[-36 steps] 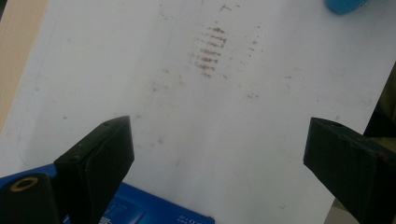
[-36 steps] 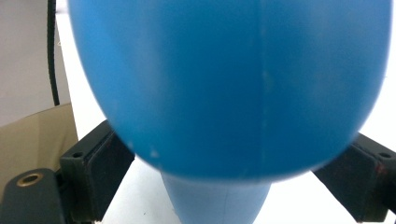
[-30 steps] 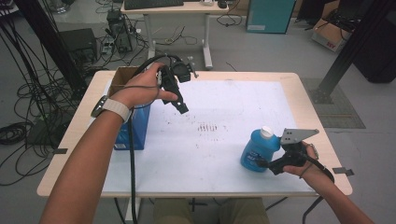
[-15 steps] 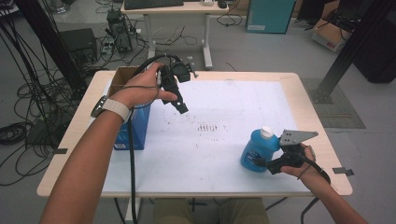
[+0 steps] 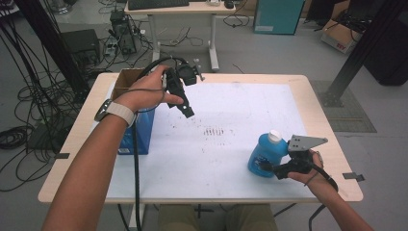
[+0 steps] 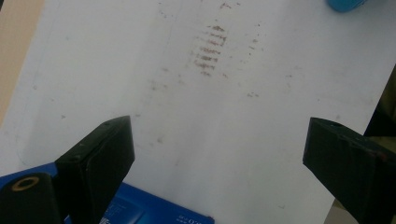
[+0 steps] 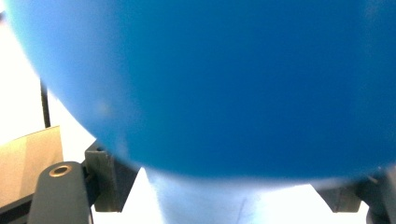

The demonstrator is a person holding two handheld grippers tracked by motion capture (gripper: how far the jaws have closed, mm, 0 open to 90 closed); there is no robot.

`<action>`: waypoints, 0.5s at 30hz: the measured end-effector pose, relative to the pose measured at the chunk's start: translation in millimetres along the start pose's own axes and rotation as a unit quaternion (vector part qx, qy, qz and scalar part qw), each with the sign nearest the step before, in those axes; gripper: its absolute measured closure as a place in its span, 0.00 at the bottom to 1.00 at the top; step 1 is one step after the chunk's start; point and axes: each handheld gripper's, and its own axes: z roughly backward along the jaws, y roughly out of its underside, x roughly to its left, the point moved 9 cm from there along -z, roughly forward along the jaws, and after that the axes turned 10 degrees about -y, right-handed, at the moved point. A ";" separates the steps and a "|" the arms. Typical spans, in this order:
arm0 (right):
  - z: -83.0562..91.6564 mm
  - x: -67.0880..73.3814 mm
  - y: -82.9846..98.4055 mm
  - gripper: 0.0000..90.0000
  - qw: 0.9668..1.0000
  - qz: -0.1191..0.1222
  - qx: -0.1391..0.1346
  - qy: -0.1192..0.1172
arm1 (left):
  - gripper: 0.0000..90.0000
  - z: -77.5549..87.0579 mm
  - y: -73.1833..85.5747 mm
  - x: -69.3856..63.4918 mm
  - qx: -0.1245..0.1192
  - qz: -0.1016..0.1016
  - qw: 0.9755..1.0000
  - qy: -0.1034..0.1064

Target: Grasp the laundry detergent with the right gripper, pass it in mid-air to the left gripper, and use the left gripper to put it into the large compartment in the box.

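Near the right front corner of the desk (image 5: 308,84), the right gripper (image 5: 269,167) is reaching level at the lower body of the blue bottle (image 5: 263,154), which is standing upright with its white cap (image 5: 274,136) on; its jaws have just been closing with the bottle between them, though I cannot tell whether the pads are pressing on it yet. The left gripper (image 5: 188,111) is hovering over the desk's left back part with jaws spread wide and nothing between them, just beside the blue box (image 5: 137,132) at the left edge.

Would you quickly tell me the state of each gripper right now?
Left gripper: open, empty, held above the table.
Right gripper: jaws around the blue bottle, have just been closing; a firm grip cannot be told.
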 end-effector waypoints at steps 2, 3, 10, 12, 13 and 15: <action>-0.2 0.1 -0.2 0.24 1.000 0.000 -0.002 0.000 | 0.10 0.0 -0.1 0.0 -0.001 0.000 1.000 0.000; -0.4 0.1 -0.2 0.24 1.000 0.000 -0.003 -0.001 | 0.10 0.0 -0.1 0.0 0.000 0.000 1.000 -0.001; -3.1 0.1 0.2 0.28 1.000 0.000 -0.012 -0.002 | 0.10 -0.2 -0.1 -0.3 -0.001 0.003 1.000 -0.001; -3.6 0.1 1.3 0.28 1.000 -0.001 -0.014 -0.002 | 0.10 -0.1 0.3 -0.4 0.002 0.000 1.000 0.001; -3.6 0.1 1.3 0.28 1.000 -0.001 -0.014 -0.002 | 0.10 -0.1 0.3 -0.4 0.002 0.000 1.000 0.001; -3.8 0.1 1.8 0.28 1.000 -0.003 -0.019 -0.001 | 0.10 -0.9 -0.2 -0.2 -0.001 0.000 1.000 -0.002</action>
